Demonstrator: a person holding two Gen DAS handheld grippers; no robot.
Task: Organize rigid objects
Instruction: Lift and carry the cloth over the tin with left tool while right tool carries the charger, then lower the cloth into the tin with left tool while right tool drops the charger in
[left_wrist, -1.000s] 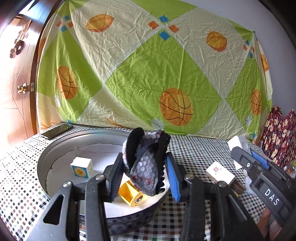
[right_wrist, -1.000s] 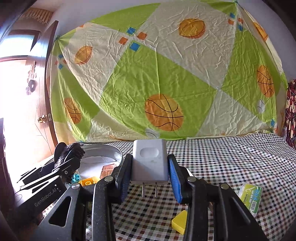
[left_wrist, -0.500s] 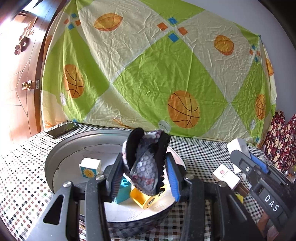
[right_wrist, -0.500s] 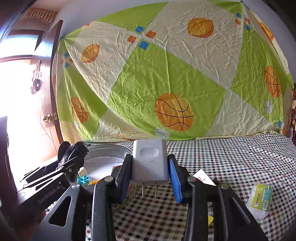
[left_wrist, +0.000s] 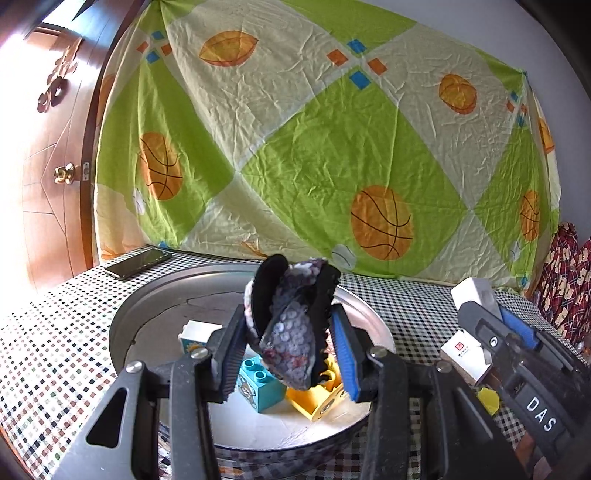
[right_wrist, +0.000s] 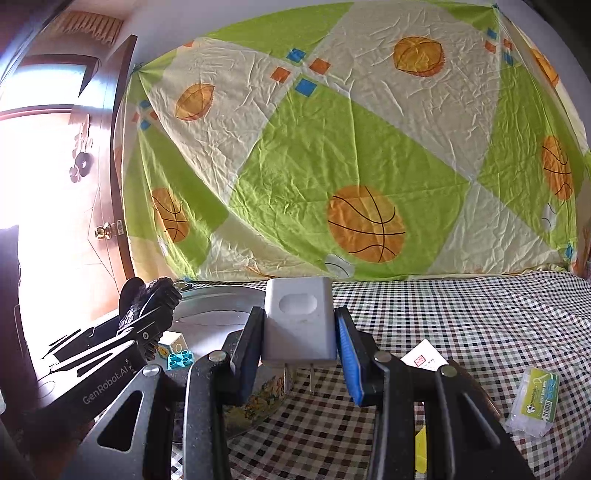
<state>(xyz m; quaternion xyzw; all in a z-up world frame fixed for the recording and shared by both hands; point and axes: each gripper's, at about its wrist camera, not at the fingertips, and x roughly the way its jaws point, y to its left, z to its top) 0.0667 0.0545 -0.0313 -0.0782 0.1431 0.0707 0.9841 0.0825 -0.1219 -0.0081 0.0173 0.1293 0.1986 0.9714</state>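
Note:
My left gripper (left_wrist: 288, 350) is shut on a black hair claw clip with purple sequins (left_wrist: 291, 332) and holds it above the round metal tin (left_wrist: 122, 332). Inside the tin lie a white picture cube (left_wrist: 192, 334), a teal toy brick (left_wrist: 258, 384) and a yellow toy brick (left_wrist: 314, 398). My right gripper (right_wrist: 299, 336) is shut on a white plug adapter (right_wrist: 298, 319), prongs down, beside the tin's right rim (right_wrist: 218, 295). In the left wrist view the right gripper (left_wrist: 495, 321) with the adapter (left_wrist: 476, 293) shows at the right.
A black phone (left_wrist: 138, 262) lies behind the tin. On the checked tablecloth (right_wrist: 461, 314) sit a white box with a red mark (left_wrist: 463, 350), a yellow piece (left_wrist: 487, 400) and a small green-labelled clear case (right_wrist: 533, 402). A basketball-print sheet (right_wrist: 351, 166) hangs behind; a wooden door (left_wrist: 48, 147) stands left.
Both grippers have drifted a little, each still holding its object. In the left wrist view the tin's contents have come further into sight, with the teal brick now showing.

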